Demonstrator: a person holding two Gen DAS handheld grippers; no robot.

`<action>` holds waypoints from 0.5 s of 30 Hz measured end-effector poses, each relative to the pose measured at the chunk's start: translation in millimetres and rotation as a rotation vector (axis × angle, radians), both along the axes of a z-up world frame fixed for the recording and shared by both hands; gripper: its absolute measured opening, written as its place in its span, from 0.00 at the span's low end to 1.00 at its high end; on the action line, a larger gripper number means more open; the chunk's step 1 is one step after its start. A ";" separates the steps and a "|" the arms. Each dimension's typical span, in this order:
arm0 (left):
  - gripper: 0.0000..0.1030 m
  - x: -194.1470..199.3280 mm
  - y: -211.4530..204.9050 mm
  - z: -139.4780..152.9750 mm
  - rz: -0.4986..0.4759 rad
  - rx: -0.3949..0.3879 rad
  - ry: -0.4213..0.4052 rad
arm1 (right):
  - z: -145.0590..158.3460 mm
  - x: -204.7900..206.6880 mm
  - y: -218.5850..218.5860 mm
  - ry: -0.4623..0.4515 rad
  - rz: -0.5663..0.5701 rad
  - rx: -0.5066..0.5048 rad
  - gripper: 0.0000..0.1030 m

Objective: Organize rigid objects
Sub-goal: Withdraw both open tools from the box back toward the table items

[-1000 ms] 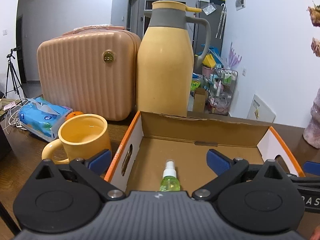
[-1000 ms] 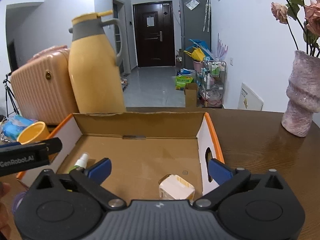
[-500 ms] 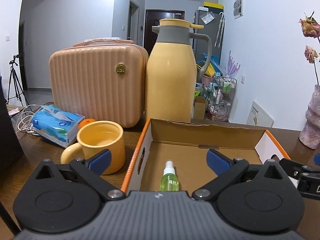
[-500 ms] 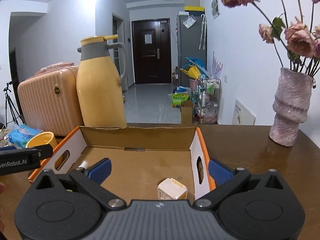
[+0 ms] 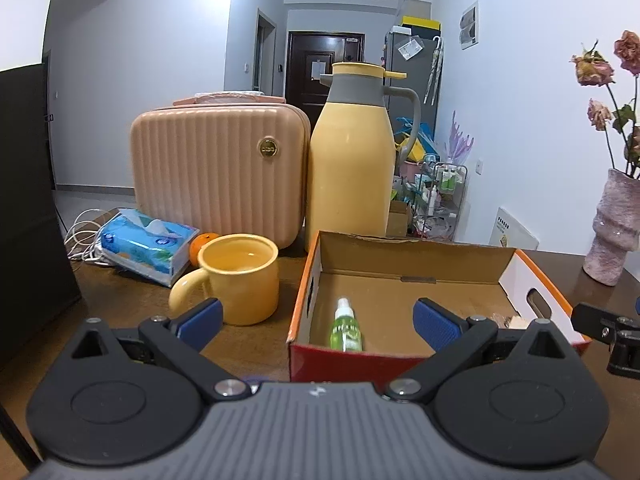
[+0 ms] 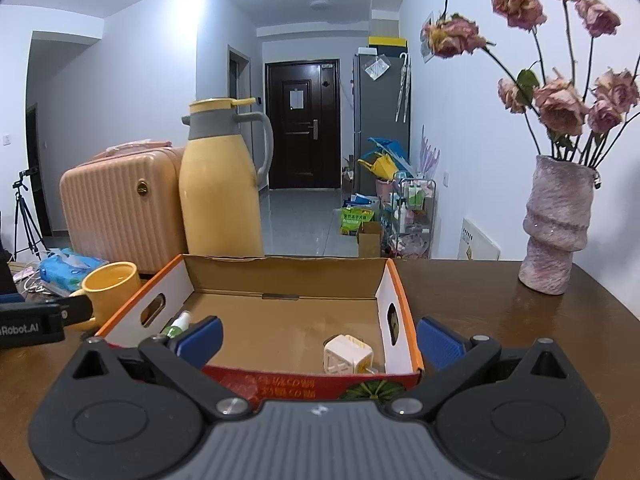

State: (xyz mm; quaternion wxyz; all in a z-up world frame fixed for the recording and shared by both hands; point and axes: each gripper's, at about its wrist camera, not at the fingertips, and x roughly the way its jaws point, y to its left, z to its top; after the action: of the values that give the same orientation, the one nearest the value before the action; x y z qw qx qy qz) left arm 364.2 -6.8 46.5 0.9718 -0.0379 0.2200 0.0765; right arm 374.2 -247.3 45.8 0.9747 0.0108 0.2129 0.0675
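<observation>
1. The cardboard box (image 6: 280,312) stood open-topped on the wooden table (image 6: 500,320), near its front edge, with orange-rimmed white side walls and a red front wall.
2. A ribbed pink suitcase (image 5: 216,168) stood toward the table's back left, and just beside it, on its right, a tall yellow thermos jug (image 5: 352,160) stood behind the box's back left corner.
3. A pink vase (image 6: 556,224) of dried roses stood well apart from the box, by the table's right edge.
4. A blue tissue pack (image 5: 148,244) lay in front of the suitcase, with an orange (image 5: 200,240) just beside it.
5. A yellow mug (image 5: 236,280) stood upright just left of the box's left wall, handle pointing left.
6. The left gripper (image 5: 316,320) hovered before the box's front left corner, its fingers spread wide and gripping nothing.
7. The right gripper (image 6: 320,340) hovered before the box's front wall, fingers likewise spread wide and empty.
8. A green spray bottle (image 5: 346,326) lay inside the box along its left wall, cap pointing toward the back.
9. A small white cube-shaped plug (image 6: 348,356) sat inside the box's front right corner.
</observation>
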 end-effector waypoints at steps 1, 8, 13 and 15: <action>1.00 -5.6 0.6 0.1 -0.002 -0.002 -0.001 | 0.2 -6.3 -0.2 -0.004 -0.001 0.002 1.00; 1.00 -45.0 7.3 -2.2 -0.025 -0.008 -0.006 | -1.6 -49.0 -0.6 -0.016 -0.002 -0.007 1.00; 1.00 -70.6 11.8 -8.2 -0.029 -0.013 0.005 | -6.6 -81.3 -5.1 -0.015 -0.003 -0.015 1.00; 1.00 -78.7 12.6 -10.2 -0.035 -0.013 0.009 | -10.0 -92.4 -6.5 -0.011 -0.004 -0.024 1.00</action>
State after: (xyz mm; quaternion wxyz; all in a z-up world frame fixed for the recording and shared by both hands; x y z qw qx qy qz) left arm 285.5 5.8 36.3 0.9717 -0.0400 0.2253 0.0584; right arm 281.9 -253.9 35.8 0.9760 -0.0009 0.2085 0.0631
